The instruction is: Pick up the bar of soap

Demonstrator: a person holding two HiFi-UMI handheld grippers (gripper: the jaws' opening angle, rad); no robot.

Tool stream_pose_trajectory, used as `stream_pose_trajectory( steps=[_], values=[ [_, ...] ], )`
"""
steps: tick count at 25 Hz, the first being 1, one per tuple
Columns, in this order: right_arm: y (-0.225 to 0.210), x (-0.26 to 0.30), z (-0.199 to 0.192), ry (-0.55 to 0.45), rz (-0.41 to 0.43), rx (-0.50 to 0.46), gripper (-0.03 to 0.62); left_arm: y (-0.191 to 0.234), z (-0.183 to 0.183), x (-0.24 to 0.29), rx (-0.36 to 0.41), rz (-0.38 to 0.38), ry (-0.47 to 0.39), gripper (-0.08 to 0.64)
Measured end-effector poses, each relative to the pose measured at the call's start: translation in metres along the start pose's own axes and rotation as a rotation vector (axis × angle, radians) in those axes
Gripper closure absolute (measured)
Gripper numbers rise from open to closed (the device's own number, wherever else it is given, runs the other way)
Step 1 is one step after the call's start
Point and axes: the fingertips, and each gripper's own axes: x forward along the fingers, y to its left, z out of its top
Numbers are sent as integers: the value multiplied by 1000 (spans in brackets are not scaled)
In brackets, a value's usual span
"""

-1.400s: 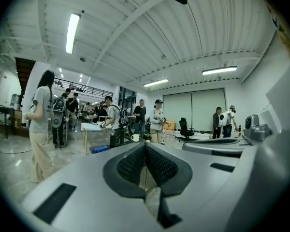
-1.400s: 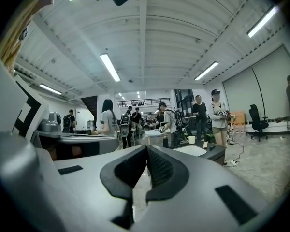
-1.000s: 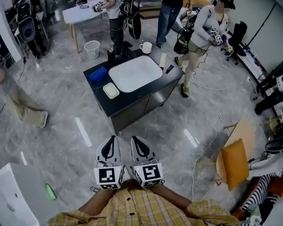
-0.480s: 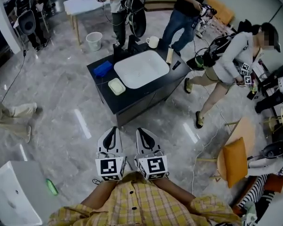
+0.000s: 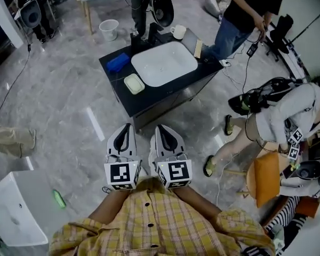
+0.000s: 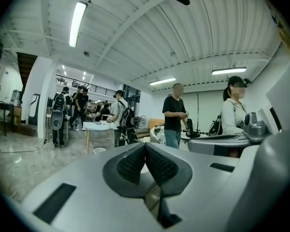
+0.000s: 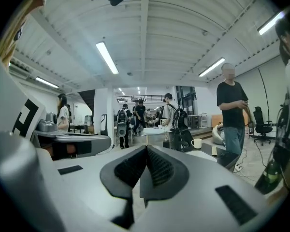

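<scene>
Left tongs [image 5: 126,127] pressed fully together, nothing between the ribbed pads; right tongs [image 5: 159,128] likewise together and empty; both held side by side close to the body in the yellow checked shirt [image 5: 154,225], pointing roughly level toward the black surface [image 5: 149,104]; grey stone floor [image 5: 69,116] lies between, so the tongs are well apart from the work and touch nothing; bar of soap [image 5: 134,83] is the pale rectangular block near the surface's near-left edge, just beside the white basin [image 5: 164,63]; whether it sits in a shallow dish or bare cannot be told at this size; blue object [image 5: 117,63] at the left corner beyond it, white mug [image 5: 177,32] at the far edge; judgement on handling: bar is likely light and rigid, slick if wet, prone to squirt out under a hard pinch; best taken across its short width at mid-length, pads flat on the two long sides, moderate squeeze; tongs must first be opened wider than the bar; task judged at approach stage, soap untouched.
</scene>
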Motion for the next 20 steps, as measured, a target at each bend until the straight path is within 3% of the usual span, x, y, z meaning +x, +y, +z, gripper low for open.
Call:
stream_pose_trajectory(
  steps=[8, 20],
  values=[
    [-38, 54, -4, 1, 6, 27, 574, 6, -8, 63, 46, -1, 44, 548],
    [-108, 156, 32, -1, 54, 49, 574, 20, 25, 179, 94, 38, 96, 548]
  ],
)
